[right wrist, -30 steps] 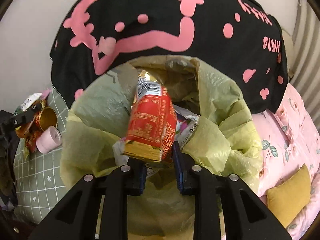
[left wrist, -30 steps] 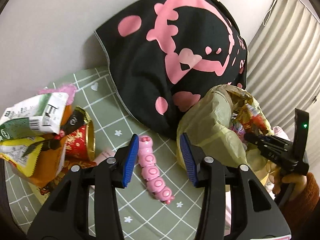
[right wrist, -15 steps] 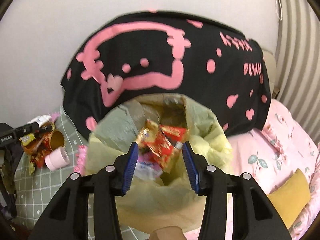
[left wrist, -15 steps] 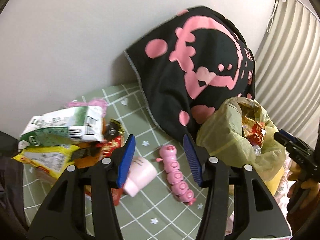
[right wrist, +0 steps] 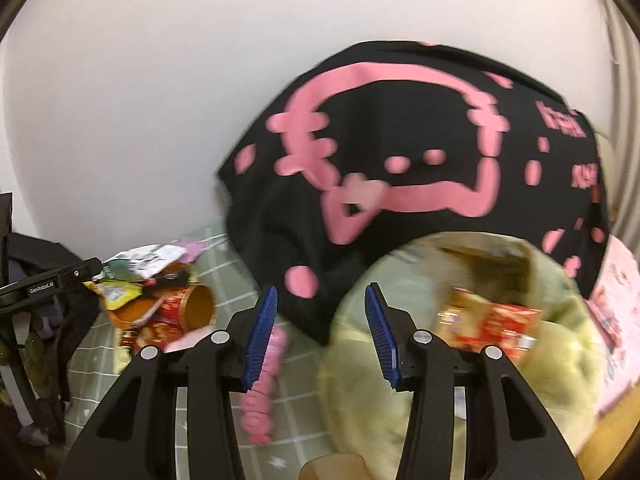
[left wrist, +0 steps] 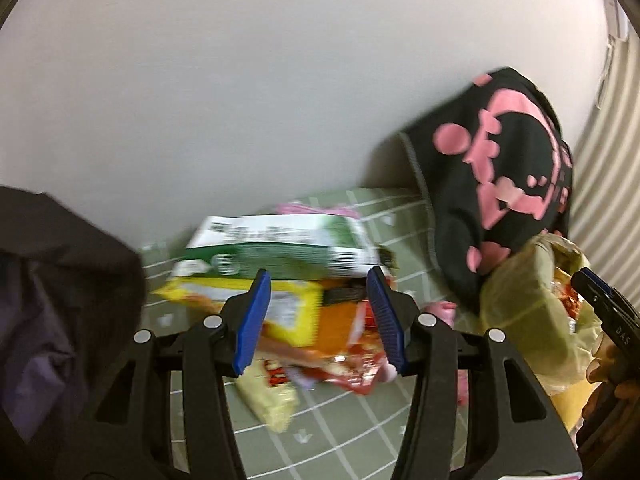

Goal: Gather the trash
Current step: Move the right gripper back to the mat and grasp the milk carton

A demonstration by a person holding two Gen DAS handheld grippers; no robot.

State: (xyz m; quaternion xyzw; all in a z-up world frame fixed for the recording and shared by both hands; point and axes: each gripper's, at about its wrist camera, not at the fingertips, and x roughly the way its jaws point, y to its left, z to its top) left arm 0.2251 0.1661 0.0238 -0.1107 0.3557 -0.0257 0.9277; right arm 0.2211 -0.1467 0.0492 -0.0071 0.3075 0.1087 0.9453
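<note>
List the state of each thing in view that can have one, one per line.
left gripper: open, empty
right gripper: open, empty
trash bag: mouth open, wrappers inside
red wrapper: lying in the bag
red cup: tipped on its side
wrapper pile: heaped on the green cloth, uncollected

Two black handheld grippers with blue pads, both angled downward: the left gripper [left wrist: 320,318] has its jaws apart with nothing gripped, and the right gripper [right wrist: 322,334], a fingertip showing below its handle, has its jaws likewise apart and empty.
</note>
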